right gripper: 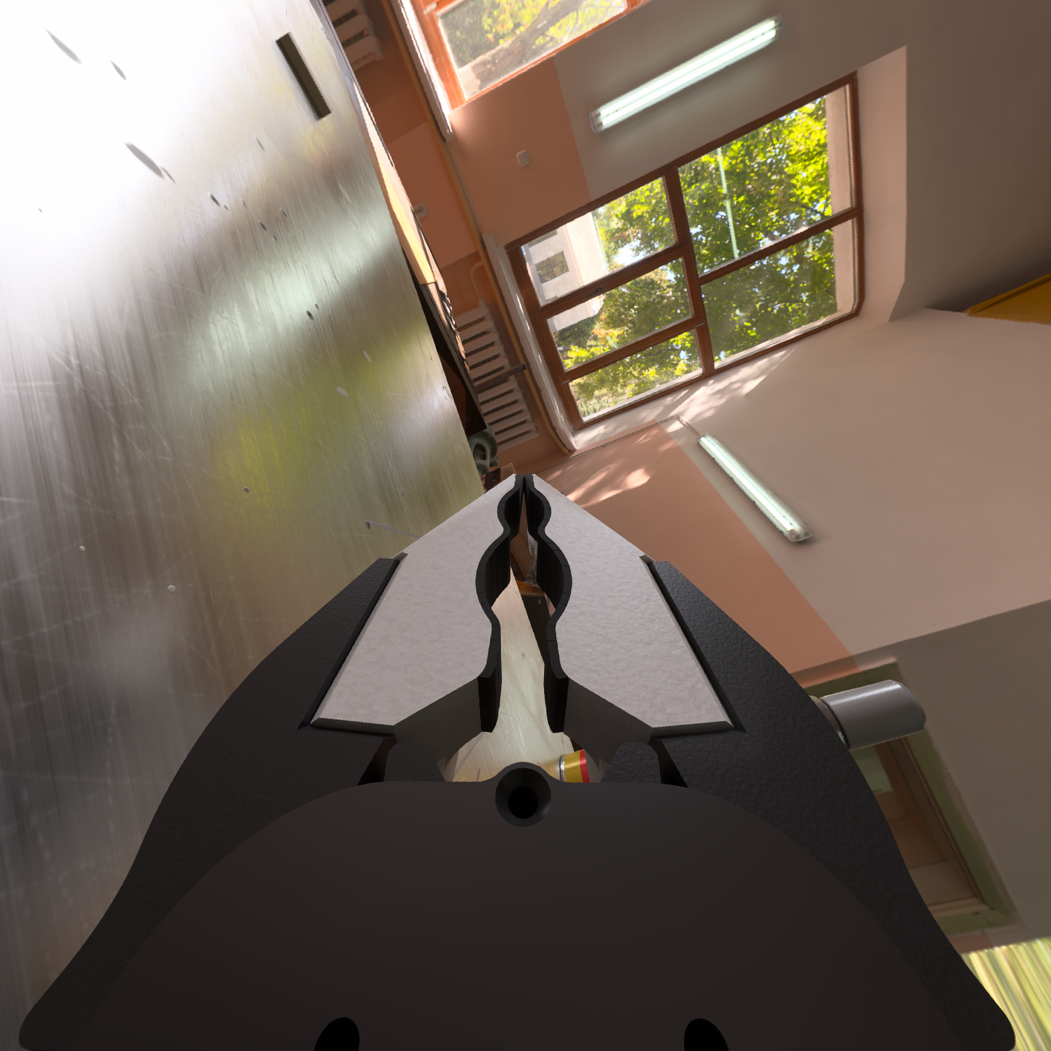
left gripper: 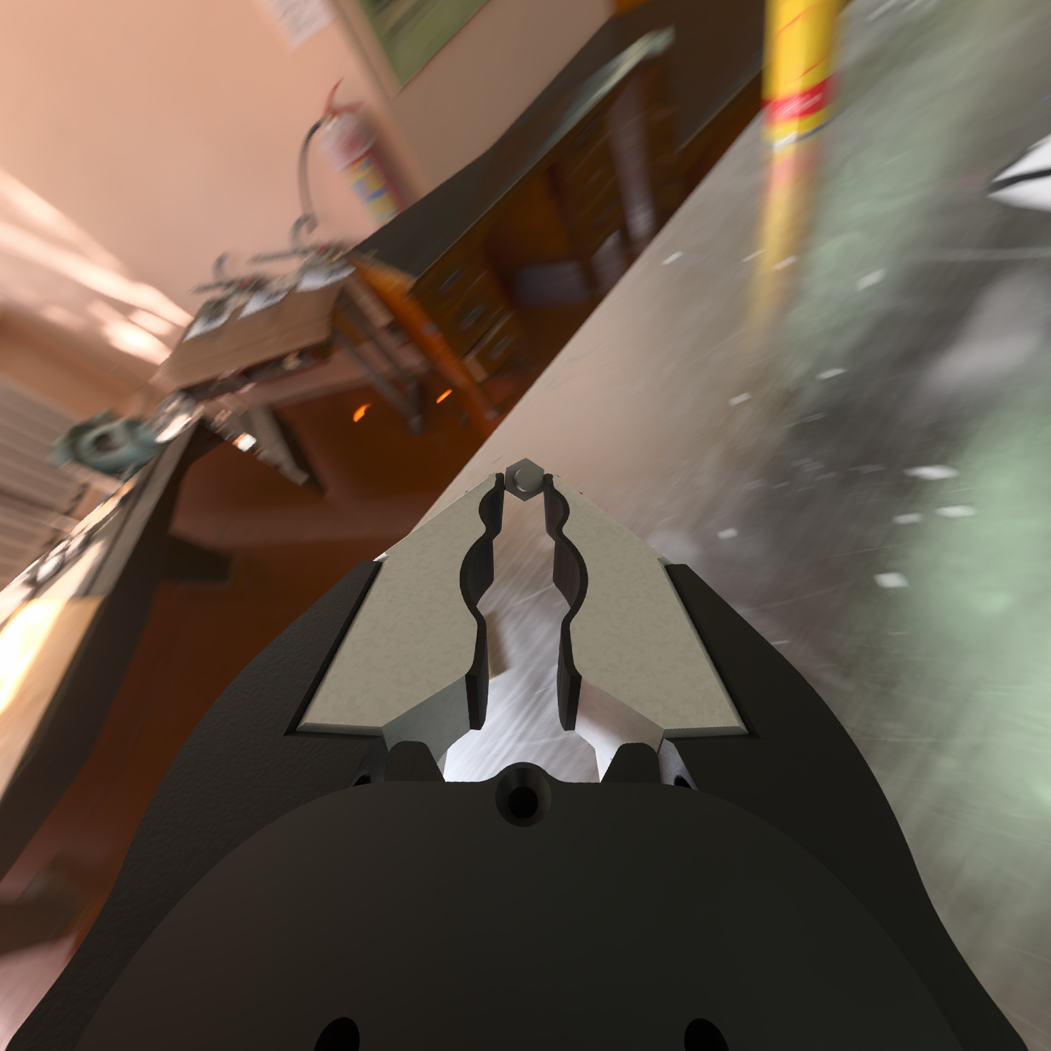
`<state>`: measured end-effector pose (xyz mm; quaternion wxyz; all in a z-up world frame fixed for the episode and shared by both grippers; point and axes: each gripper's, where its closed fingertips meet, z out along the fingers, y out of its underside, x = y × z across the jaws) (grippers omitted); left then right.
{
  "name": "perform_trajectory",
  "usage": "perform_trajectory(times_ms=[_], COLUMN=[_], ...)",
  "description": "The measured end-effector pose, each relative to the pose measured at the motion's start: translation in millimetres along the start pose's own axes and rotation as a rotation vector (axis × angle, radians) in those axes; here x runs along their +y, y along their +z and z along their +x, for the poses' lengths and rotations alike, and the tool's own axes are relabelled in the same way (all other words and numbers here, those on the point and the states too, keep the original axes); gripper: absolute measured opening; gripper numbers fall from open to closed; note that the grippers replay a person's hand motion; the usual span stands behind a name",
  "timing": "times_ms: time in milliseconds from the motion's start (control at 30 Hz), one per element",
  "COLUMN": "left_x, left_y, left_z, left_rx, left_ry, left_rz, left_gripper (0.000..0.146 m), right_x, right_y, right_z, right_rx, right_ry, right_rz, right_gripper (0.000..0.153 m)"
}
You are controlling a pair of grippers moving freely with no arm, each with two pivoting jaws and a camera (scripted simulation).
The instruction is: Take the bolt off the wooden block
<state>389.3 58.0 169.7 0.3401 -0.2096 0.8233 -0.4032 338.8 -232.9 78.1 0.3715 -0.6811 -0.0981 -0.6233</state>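
In the left wrist view my left gripper (left gripper: 524, 483) is shut on the grey hexagonal head of the bolt (left gripper: 523, 476), pinched between the two fingertips above the tilted metal table (left gripper: 711, 398). The bolt's shank is hidden. In the right wrist view my right gripper (right gripper: 523, 480) is shut, its fingertips together. Pale wood, probably the wooden block (right gripper: 520, 677), shows through the gap between the fingers farther back. I cannot tell whether the fingers touch it.
A yellow and red spray can (left gripper: 796, 85) stands on the table at the far right, and part of it shows in the right wrist view (right gripper: 574, 765). A white object (left gripper: 1023, 182) is at the right edge. A grey metal cylinder (right gripper: 870, 714) sticks out beside the right finger.
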Motion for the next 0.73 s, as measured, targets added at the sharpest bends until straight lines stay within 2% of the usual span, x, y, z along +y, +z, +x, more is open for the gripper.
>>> perform_trajectory(times_ms=[100, 200, 333, 433, 533, 733], left_x=[-34.3, -36.0, -8.4, 21.4, 39.6, 47.2], left_y=[-9.6, 9.4, 59.9, 86.8, 96.7, 95.5], left_z=[58.0, 114.1, 160.7, 180.1, 189.5, 196.4], left_rx=[0.168, 0.281, 0.259, 0.200, 0.145, 0.155], left_ry=[0.007, 0.014, -0.005, 0.124, 0.299, 0.491], left_rz=[0.091, 0.079, -0.025, -0.121, -0.180, -0.217], left_gripper=[0.014, 0.014, 0.014, 0.014, 0.014, 0.014], right_x=[-1.6, -3.3, -5.0, -6.7, -8.5, -13.9], right_y=[-1.0, -2.6, -5.2, -7.0, -9.0, -12.6], right_z=[2.5, 4.6, 7.9, 10.9, 14.0, 24.0], right_rx=[0.006, 0.010, 0.019, 0.027, 0.033, 0.062], right_ry=[0.015, 0.022, 0.020, 0.026, 0.034, 0.070], right_rz=[0.009, 0.019, 0.027, 0.037, 0.046, 0.070], right_gripper=[0.000, 0.000, 0.000, 0.000, 0.000, 0.000])
